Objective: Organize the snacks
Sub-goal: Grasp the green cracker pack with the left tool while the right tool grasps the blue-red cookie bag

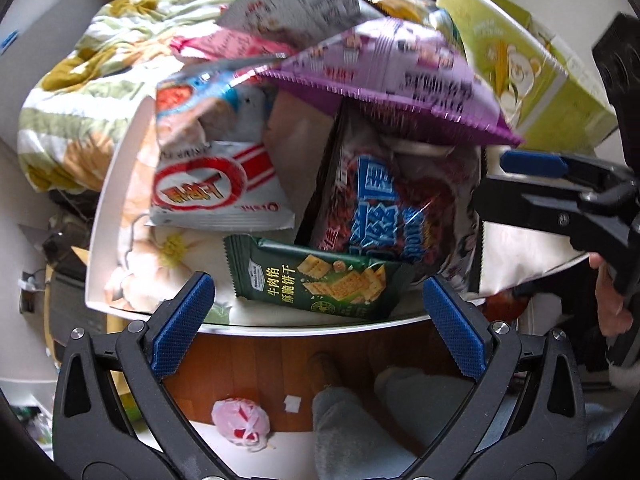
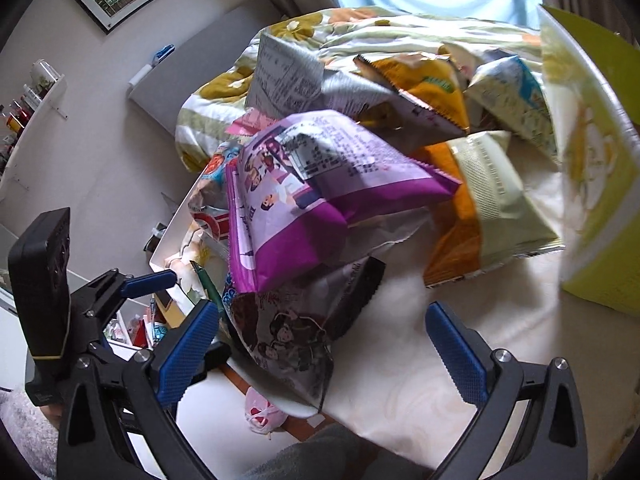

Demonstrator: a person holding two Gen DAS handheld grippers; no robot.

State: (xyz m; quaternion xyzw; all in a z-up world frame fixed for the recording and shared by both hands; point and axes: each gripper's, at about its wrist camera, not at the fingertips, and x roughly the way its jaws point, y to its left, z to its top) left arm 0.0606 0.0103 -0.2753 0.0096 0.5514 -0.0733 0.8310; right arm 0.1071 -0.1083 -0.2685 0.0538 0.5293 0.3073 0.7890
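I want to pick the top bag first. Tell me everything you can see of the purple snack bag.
The purple foil snack bag is sealed and puffed, with serrated end seams, cartoon figures and a printed text panel. It lies tilted on top of the pile, resting on the dark red-and-blue bag. Neither gripper touches it.

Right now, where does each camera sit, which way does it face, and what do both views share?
Left wrist: on the left gripper, open, facing the snack pile on the table edge; legs and the right gripper show.
Right wrist: on the right gripper, open, looking across the pile toward the bedding; the left gripper shows.
Shared: the purple bag.
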